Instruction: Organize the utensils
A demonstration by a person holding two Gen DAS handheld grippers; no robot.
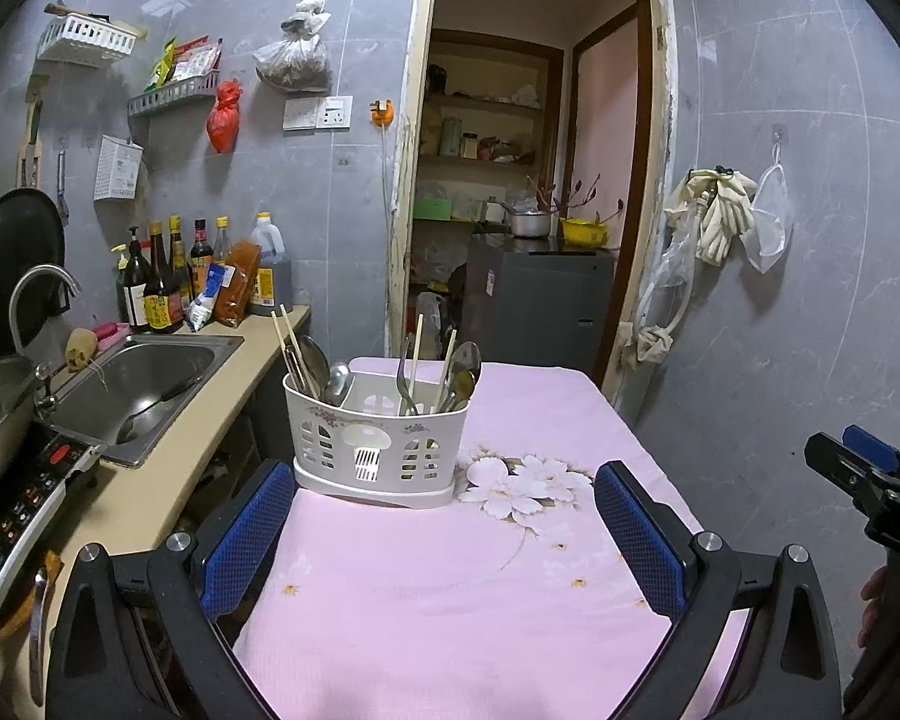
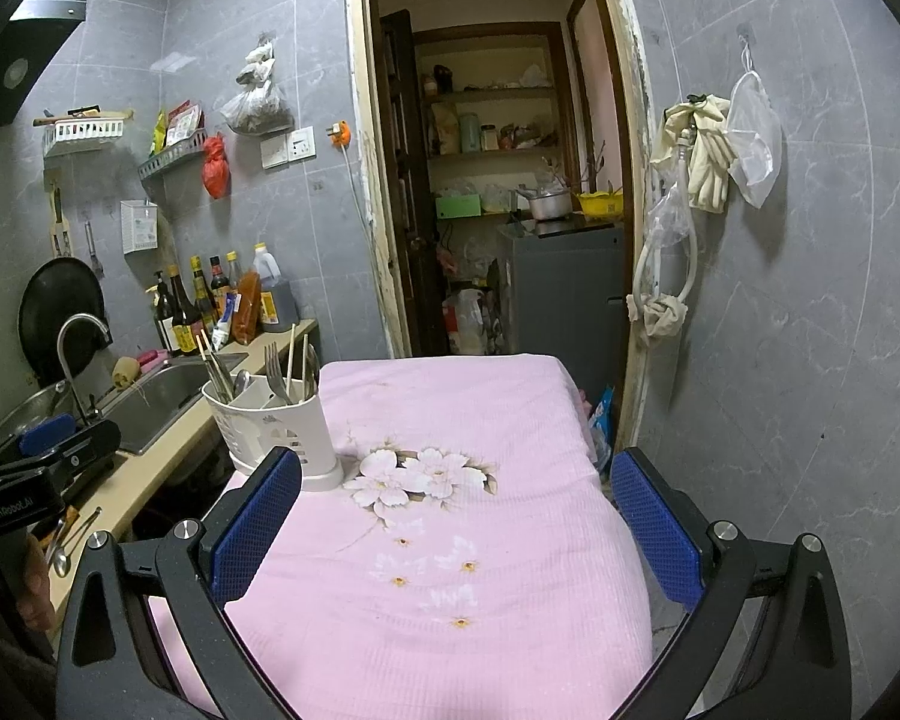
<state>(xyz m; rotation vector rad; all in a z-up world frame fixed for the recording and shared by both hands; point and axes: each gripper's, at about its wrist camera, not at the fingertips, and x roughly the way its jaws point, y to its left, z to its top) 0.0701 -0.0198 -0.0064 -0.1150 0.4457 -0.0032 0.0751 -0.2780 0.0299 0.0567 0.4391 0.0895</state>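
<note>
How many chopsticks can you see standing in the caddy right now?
4 in the white caddy: two leaning together in its left compartment, two in the right compartment, one left of the other. Shorter ones may be hidden among the spoons.

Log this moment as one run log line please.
left gripper: open, empty | right gripper: open, empty | utensil caddy: upright on pink cloth, holding utensils

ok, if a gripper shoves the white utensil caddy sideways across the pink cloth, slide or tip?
Probably tips or drags. The white utensil caddy looks like thin slotted plastic, so light, while spoons and chopsticks stand above its rim, making it likely top-heavy. The soft pink cloth may bunch rather than let the base slide.
</note>
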